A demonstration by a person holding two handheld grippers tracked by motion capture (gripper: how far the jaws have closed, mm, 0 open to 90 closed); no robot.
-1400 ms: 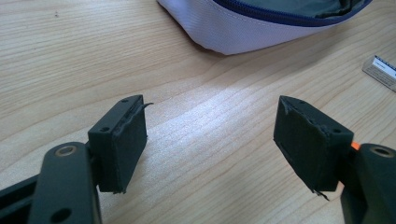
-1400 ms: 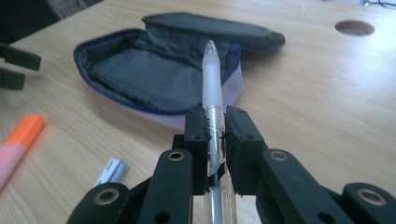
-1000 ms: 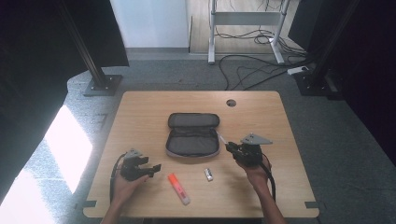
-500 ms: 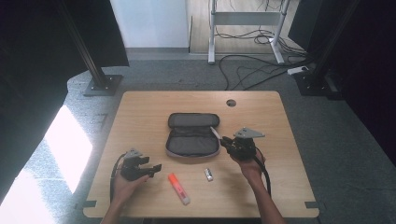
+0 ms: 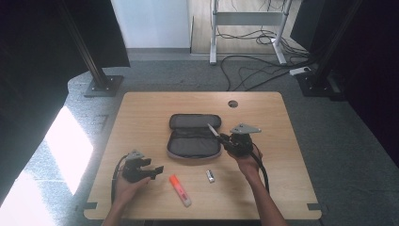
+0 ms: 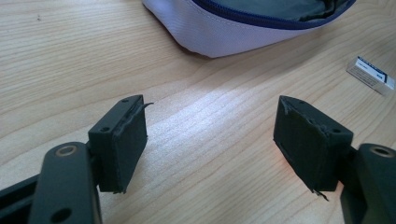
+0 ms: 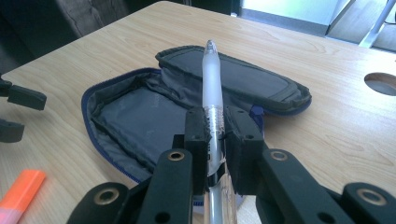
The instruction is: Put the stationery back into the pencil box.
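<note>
Holding a pen [image 7: 212, 93] between its jaws, the right gripper [image 7: 215, 135] hung at the right end of the open case [image 7: 140, 116], with the pen's frosted barrel sticking out past the pads and its tip aimed over the lid. In the high view the pen [image 5: 213, 130] showed as a thin pale sliver slanting from the right gripper [image 5: 226, 139] toward the case [image 5: 194, 136], so it was up off the table and not yet inside. The pads pinched the barrel near its middle, and the grip looked square.

To do this step well, the pen had best be turned to lie along the case's long axis before it went down, since crosswise it would catch the zip edge. Lowering it over the grey lining, well inside the blue rim, would keep the tip clear of the lid. The jaws were best opened only once the barrel rested on the lining, so that it would not roll or bounce out.

The left gripper [image 5: 155, 170] sat in front of the case, nearer its left end, with its jaws wide apart and nothing between them; its own view showed bare wood there. It could steady the near rim if the case slid. A highlighter [image 5: 180, 189] and a small eraser [image 5: 210, 175], or so it seemed at that size, lay in front of the case, waiting.
</note>
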